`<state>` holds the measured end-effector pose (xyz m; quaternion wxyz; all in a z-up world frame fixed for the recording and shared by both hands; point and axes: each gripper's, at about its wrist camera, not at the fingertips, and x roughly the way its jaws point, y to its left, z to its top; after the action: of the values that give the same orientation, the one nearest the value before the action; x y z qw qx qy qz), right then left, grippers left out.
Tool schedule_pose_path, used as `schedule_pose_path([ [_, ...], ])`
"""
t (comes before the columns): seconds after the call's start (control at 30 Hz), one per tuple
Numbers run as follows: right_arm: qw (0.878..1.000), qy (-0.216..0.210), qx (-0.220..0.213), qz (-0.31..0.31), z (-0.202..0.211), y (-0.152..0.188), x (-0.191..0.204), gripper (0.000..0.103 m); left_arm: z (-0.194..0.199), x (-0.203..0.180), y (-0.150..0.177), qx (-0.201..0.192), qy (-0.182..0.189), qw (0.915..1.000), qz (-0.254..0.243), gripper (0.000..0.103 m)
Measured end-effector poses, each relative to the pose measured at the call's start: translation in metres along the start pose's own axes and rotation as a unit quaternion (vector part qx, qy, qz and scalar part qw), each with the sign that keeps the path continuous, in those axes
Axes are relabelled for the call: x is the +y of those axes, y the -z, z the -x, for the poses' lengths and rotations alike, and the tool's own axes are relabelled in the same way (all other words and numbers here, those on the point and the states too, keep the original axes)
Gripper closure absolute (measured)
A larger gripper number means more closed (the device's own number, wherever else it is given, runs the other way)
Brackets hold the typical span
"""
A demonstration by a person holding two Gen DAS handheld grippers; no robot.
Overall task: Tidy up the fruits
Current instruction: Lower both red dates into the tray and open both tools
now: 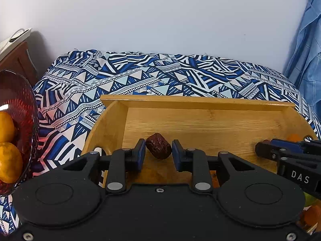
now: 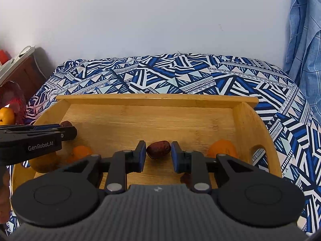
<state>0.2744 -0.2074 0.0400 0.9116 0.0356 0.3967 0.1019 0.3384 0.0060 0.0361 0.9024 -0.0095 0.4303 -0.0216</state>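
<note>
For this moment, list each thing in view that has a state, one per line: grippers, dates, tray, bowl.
left gripper: open, fingers either side of a date, gaps visible
left date: lying on the tray floor, not clamped
right gripper: open, straddling another date
right date: lying on the tray, not gripped
wooden tray: upright on the patterned cloth
red glass bowl: holds orange fruits

Your two tools: black frames, blue pads

Your left tool [image 1: 158, 153] has a smooth black body with silver rivets; your right tool [image 2: 156, 154] has a ribbed grey housing, marked "DAS" and "GenRobot.AI".
</note>
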Motion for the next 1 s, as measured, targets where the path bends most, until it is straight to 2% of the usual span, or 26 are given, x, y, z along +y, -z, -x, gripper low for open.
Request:
schedule_pose_path([
  [0.37,1.000,0.001,0.001,0.002,0.000,0.001,0.001,0.071,-0.001,-0.002,0.001,-0.004,-0.004,1.0000,-0.008,0.076],
  [0.47,1.000,0.000,0.001,0.001,-0.001,0.001,0.001,0.067,-0.001,-0.001,0.001,-0.004,-0.002,0.9999,-0.009,0.076],
  [0.53,1.000,-0.002,0.000,-0.001,0.000,0.001,0.001,0.060,0.001,-0.001,0.002,-0.004,-0.001,0.9999,-0.010,0.074],
  [0.63,1.000,-0.008,-0.004,-0.005,0.003,0.002,0.000,0.059,0.005,-0.001,0.003,-0.005,0.000,0.9999,-0.013,0.065],
  [0.77,1.000,-0.008,-0.011,-0.005,0.012,0.003,0.000,0.059,0.013,-0.003,0.005,-0.008,-0.003,0.9998,-0.021,0.064],
  [0.83,1.000,-0.009,-0.017,-0.005,0.017,0.002,0.001,0.050,0.019,-0.004,0.006,-0.011,-0.002,0.9997,-0.020,0.061],
  [1.0,1.000,-0.008,-0.028,-0.004,0.031,0.002,0.002,0.050,0.035,-0.007,0.007,-0.019,0.000,0.9994,-0.029,0.059],
])
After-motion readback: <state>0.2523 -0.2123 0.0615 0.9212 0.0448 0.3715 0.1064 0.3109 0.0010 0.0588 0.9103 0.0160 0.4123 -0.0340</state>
